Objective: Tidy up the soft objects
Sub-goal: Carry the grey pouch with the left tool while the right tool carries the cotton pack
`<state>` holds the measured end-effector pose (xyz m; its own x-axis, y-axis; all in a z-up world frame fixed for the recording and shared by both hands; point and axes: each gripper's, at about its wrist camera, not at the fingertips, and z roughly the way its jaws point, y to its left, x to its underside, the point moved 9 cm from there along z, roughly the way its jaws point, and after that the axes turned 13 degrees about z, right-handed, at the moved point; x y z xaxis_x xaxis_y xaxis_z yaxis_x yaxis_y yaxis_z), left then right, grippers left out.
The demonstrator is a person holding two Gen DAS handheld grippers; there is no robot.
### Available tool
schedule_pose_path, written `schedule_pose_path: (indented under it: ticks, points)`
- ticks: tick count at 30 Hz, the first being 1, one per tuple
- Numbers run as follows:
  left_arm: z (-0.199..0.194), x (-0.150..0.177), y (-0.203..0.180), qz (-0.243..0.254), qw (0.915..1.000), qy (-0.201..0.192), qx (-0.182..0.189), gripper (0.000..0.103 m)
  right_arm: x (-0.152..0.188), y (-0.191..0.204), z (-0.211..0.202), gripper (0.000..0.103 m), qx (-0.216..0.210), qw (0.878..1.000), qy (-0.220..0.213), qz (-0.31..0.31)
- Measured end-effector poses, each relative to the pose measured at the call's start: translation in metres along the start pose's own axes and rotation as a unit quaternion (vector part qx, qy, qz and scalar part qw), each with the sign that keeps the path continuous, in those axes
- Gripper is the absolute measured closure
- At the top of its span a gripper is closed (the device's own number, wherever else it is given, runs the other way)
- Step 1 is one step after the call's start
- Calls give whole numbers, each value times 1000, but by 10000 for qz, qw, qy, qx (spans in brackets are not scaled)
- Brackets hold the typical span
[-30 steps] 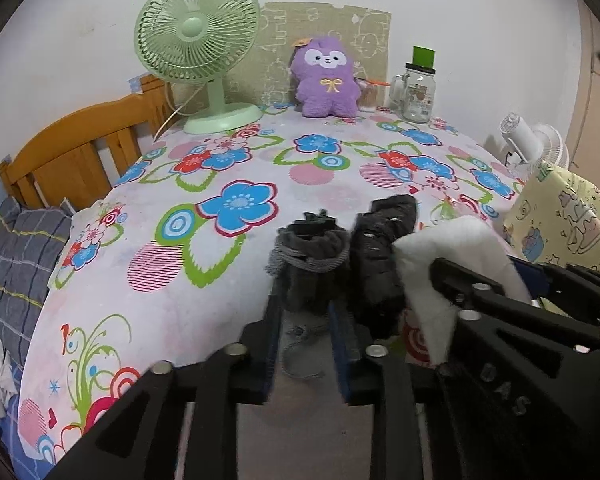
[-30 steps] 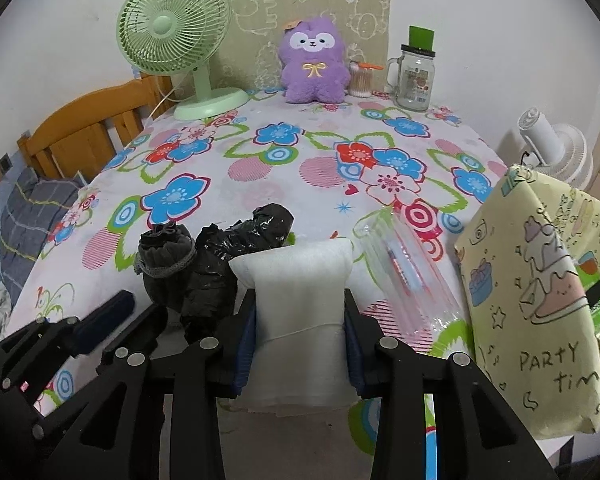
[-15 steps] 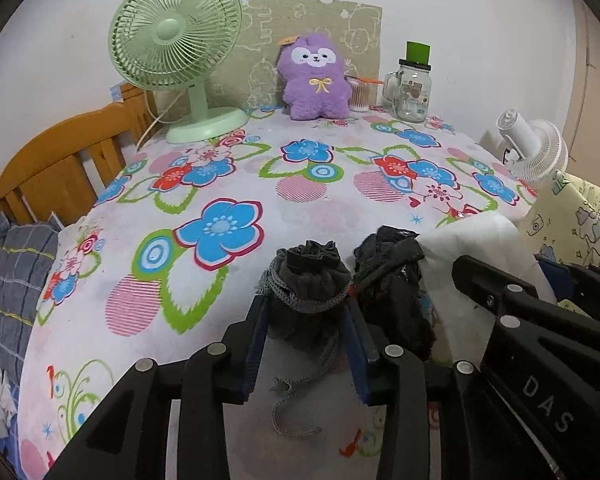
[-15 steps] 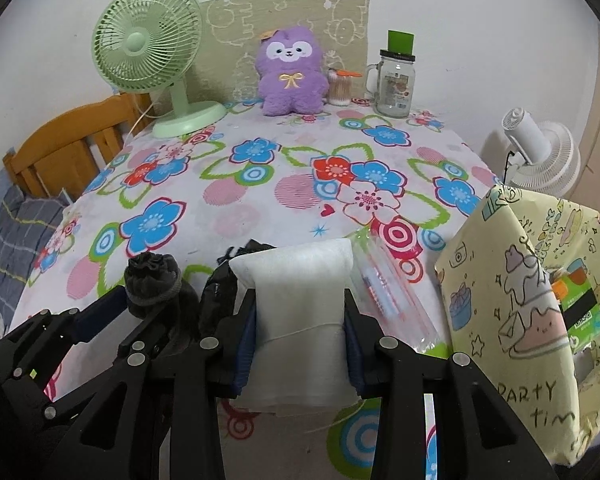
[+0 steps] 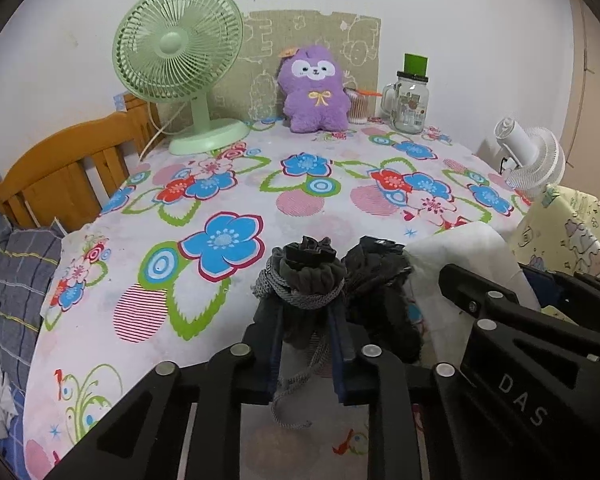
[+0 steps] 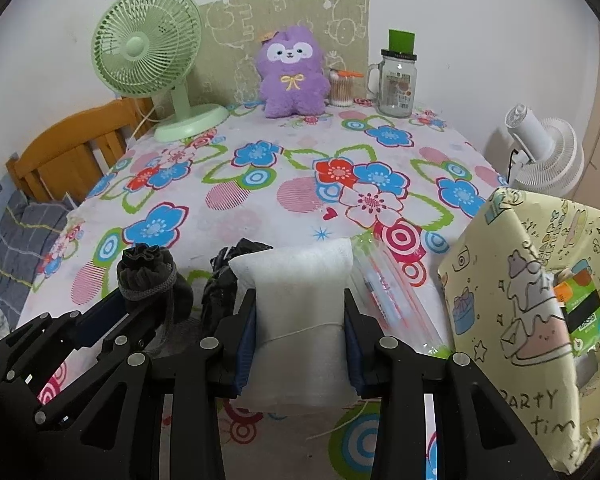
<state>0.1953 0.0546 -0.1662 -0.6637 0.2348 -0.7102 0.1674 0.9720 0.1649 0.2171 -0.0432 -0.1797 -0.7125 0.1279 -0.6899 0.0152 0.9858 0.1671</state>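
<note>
My left gripper is shut on a dark grey drawstring pouch and holds it a little above the flowered table; the pouch also shows in the right wrist view. My right gripper is shut on a white foam pad, seen at the right of the left wrist view. A crumpled black plastic bag lies between them on the table. A clear plastic sleeve lies right of the pad.
A yellow "party time" gift bag stands at the right edge. At the back stand a green fan, a purple plush, a cotton-swab cup and a glass jar. A wooden chair is left; a white fan is right.
My left gripper closed on the drawstring pouch and lifted it off the table. Both grippers rose and drew back slightly; the right one kept its hold on the foam pad.
</note>
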Motion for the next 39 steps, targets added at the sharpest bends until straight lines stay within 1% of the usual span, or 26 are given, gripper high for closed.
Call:
schedule_pose_path:
  ticks: [15,27,39]
  points:
    - [-41,-4,-10,46,9996,-260,-94,91,0,3,-40,62,-215,9994,-273,-30]
    - [-86,-29,-29,73,9980,-623,-115,91,-18,-1,-89,62,-323,9973,-648,-130]
    - [-114,-45,-55,140,9966,-796,-154,91,-30,-21,-124,62,-405,9954,-855,-145]
